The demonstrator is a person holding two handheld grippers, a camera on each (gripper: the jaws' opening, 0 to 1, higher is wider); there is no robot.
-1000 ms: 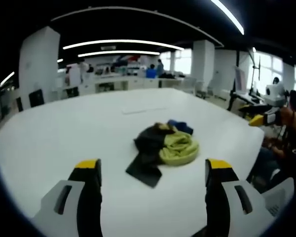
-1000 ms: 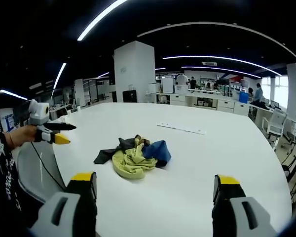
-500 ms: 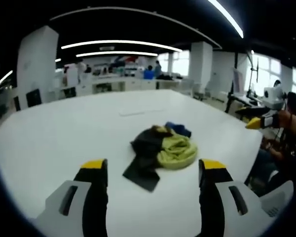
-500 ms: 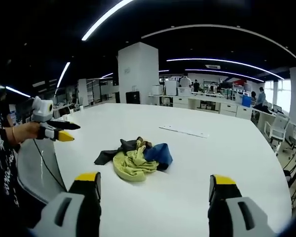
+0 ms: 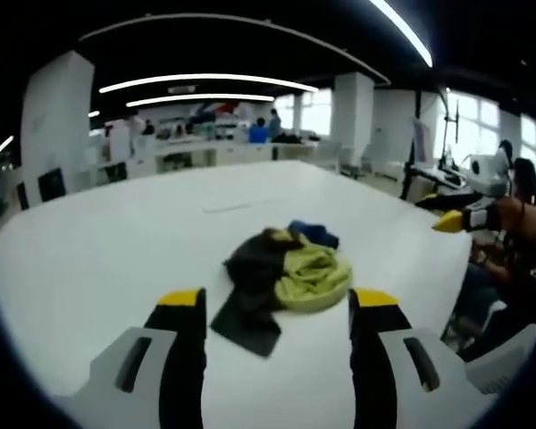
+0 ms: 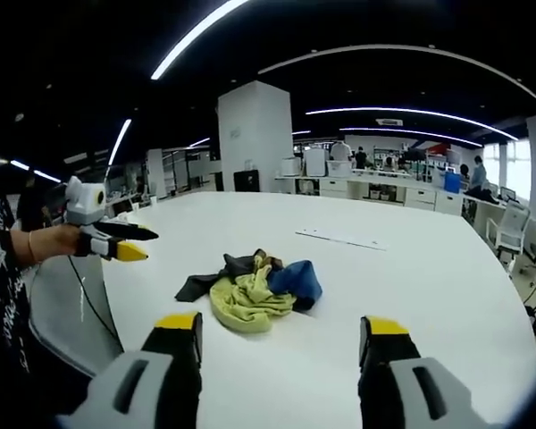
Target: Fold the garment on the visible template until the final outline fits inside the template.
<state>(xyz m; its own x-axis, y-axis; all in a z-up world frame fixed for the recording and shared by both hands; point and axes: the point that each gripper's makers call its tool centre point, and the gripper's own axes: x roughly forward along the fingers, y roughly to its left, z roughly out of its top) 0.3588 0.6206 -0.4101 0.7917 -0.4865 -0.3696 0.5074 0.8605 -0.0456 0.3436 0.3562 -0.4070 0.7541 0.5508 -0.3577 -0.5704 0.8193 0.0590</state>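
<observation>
Both claws hang released above the desk (image 6: 447,268); the crumpled garment (image 5: 281,279) lies ahead between the left claw (image 5: 277,308) tips, and ahead of the right claw (image 6: 277,331), apparently awaiting a first grasp.

Bare white tabletop (image 6: 447,286) on every side of the crumpled garment pile (image 6: 255,286), open for a pass from any direction. Only one low item beyond the pile: a thin flat strip (image 6: 338,239) lying on the tabletop, well apart from the pile. Left hand-held gripper (image 5: 275,308) raised above the near edge, jaws spread wide, pile between and ahead of them with open surface in the gap. Right hand-held gripper (image 6: 281,332) likewise, jaws apart, clear surface ahead up to the pile. Desks, pillars and people well behind the pile, off the tabletop.
</observation>
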